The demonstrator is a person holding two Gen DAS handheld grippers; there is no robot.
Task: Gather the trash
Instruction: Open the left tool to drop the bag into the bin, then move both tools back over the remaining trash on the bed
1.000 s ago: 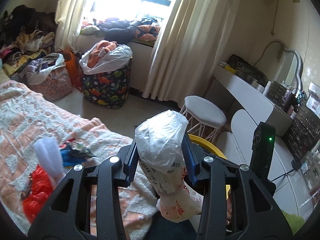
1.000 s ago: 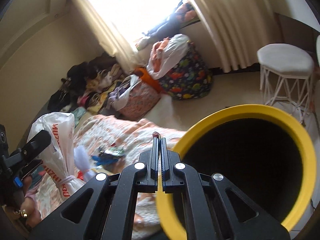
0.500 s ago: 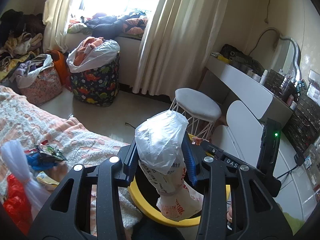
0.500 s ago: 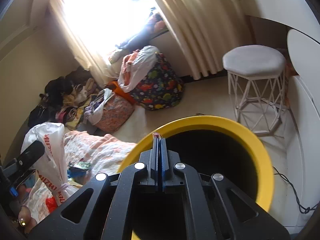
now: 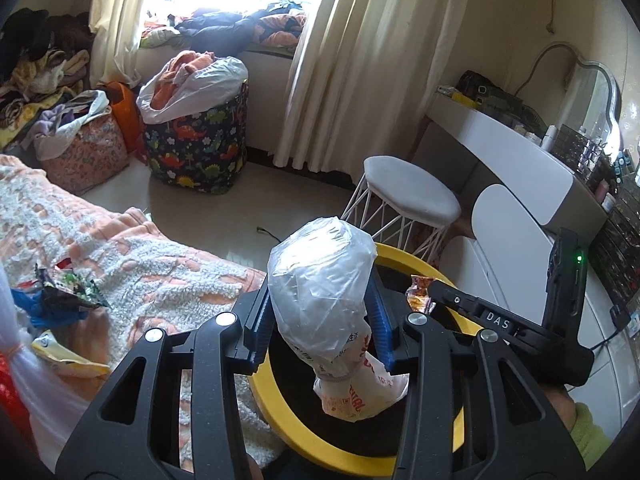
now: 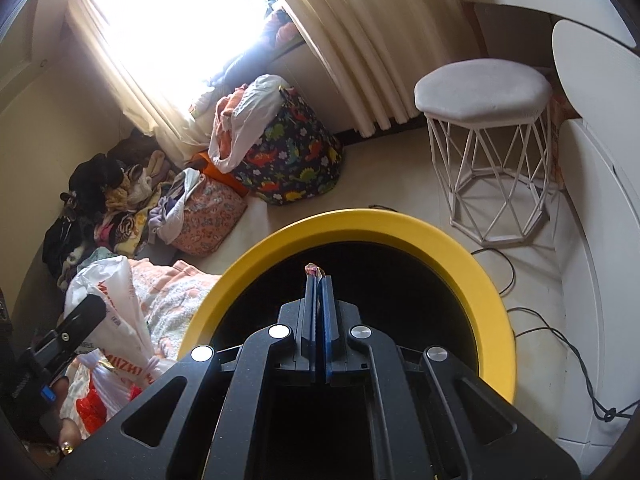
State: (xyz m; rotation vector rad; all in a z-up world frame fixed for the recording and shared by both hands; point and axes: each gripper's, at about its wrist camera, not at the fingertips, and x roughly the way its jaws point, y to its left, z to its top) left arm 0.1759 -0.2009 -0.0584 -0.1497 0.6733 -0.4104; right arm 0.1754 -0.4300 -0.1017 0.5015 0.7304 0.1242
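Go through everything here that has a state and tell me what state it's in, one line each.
left gripper: shut on the tied white plastic bag, held above the bin
right gripper: shut on a small wrapper scrap, over the bin opening
yellow-rimmed bin: open, interior dark
dinosaur-print hamper: open, stuffed with clothes
curtains: partly drawn, window showing
snack wrappers: lying on the bed blanket

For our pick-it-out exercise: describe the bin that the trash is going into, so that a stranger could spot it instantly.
Start at the bed with the fuzzy orange-and-white blanket. Just off its corner, in front of the white wire-legged stool, stands the trash bin. It is round, with a thick yellow rim and a black inside, unlike the soft dinosaur-print fabric basket by the window.
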